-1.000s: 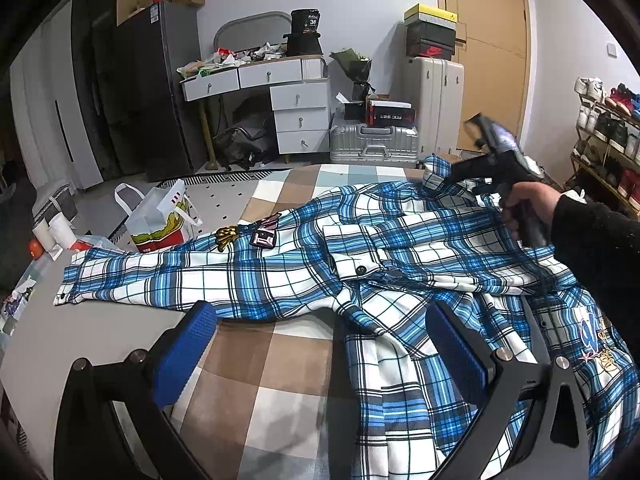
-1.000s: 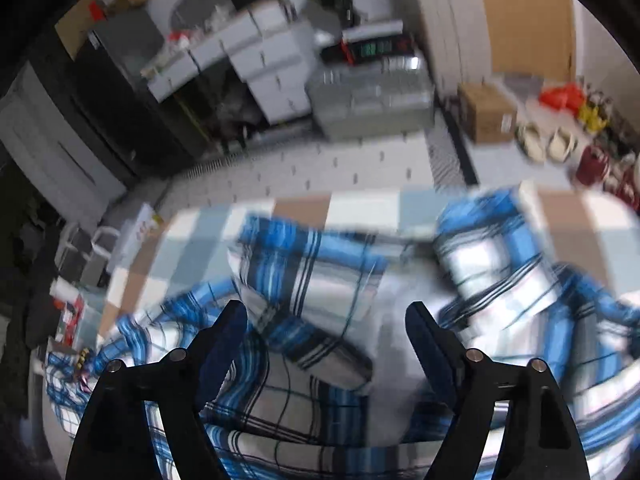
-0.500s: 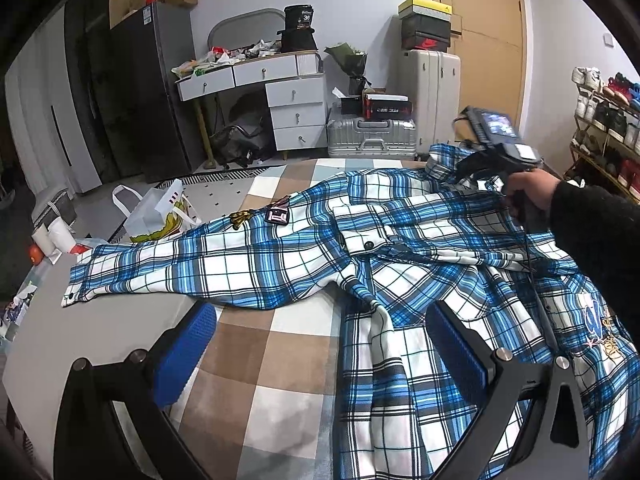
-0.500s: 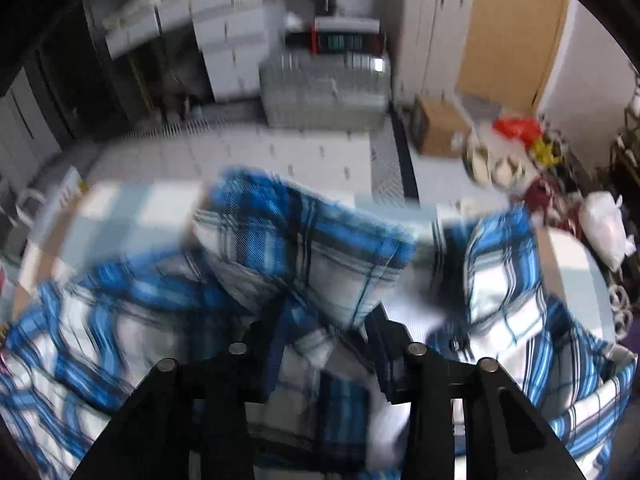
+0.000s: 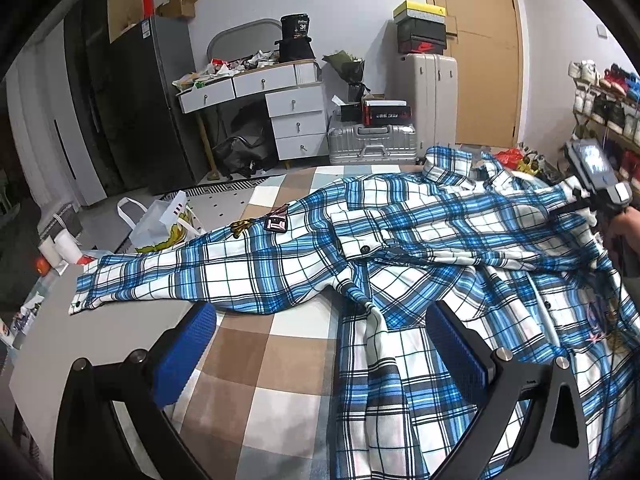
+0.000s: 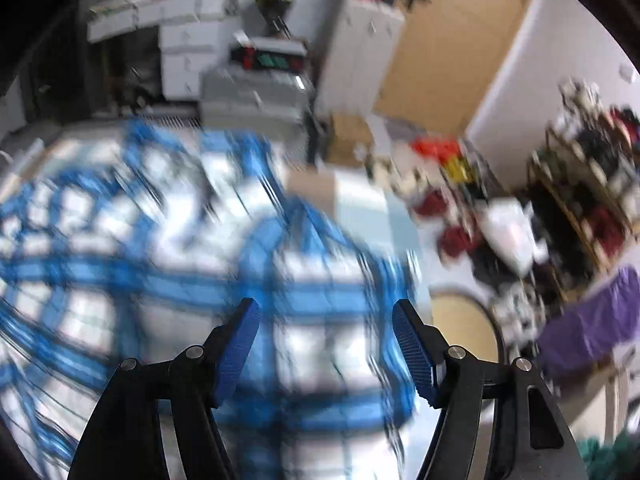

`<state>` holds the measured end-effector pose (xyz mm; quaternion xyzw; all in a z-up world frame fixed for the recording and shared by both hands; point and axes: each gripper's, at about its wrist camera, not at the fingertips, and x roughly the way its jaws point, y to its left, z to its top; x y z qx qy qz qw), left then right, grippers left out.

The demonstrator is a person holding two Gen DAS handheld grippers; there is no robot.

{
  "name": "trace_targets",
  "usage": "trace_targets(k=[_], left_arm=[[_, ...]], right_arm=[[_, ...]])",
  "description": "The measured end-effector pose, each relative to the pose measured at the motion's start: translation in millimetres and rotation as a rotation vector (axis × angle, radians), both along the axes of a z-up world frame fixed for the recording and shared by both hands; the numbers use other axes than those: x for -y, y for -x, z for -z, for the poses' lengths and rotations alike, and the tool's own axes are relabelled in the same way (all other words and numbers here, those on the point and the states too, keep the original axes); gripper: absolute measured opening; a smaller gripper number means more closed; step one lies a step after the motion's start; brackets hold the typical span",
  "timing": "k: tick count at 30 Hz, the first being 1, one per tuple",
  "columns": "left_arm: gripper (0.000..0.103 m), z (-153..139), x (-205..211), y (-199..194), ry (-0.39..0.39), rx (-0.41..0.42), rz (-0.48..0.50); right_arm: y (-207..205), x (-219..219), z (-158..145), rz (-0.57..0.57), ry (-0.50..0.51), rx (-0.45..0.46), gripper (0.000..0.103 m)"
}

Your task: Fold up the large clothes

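A large blue-and-white plaid shirt point(image 5: 400, 240) lies spread on a brown, grey and white checked bed cover point(image 5: 280, 360), one sleeve stretched out to the left. My left gripper point(image 5: 320, 344) hovers open over the shirt's lower front, with nothing between its blue pads. At the far right, over the shirt's shoulder, a person's hand point(image 5: 624, 236) holds my right gripper point(image 5: 576, 202). In the blurred right wrist view, my right gripper point(image 6: 326, 320) has its jaws opening above the shirt point(image 6: 180, 248), and the pads press on no cloth.
Off the bed's left edge stand a white paper bag point(image 5: 160, 220) and small clutter on the floor. Beyond the far edge are a silver suitcase point(image 5: 372, 144), a white desk with drawers point(image 5: 280, 100) and a dark cabinet point(image 5: 132, 112). A shoe rack point(image 5: 600, 96) lines the right wall.
My right gripper closed on the collar area, then opened and swung to the right. The shirt's upper part now lies flatter and further right. The left gripper kept still.
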<state>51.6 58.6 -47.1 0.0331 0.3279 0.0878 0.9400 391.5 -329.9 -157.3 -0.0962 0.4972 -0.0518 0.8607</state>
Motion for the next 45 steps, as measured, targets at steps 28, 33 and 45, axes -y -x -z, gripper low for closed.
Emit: trace_targets(k=[28,33,45], left_arm=[[0.102,3.6,-44.8,-8.4,0.039,-0.021,-0.162],[0.102,1.0,-65.9,-3.4,0.071,0.005,-0.231],[0.102,7.8,-104.9,-7.1,0.109,-0.012,-0.333]], right_arm=[[101.8,-79.4,16.0,-0.104,-0.069,0.026,0.066],[96.7,-115.7,-8.5,-0.167,-0.157,0.083,0.065],[59.3,-280.3,36.2,-0.328,-0.058,0.018,0.071]])
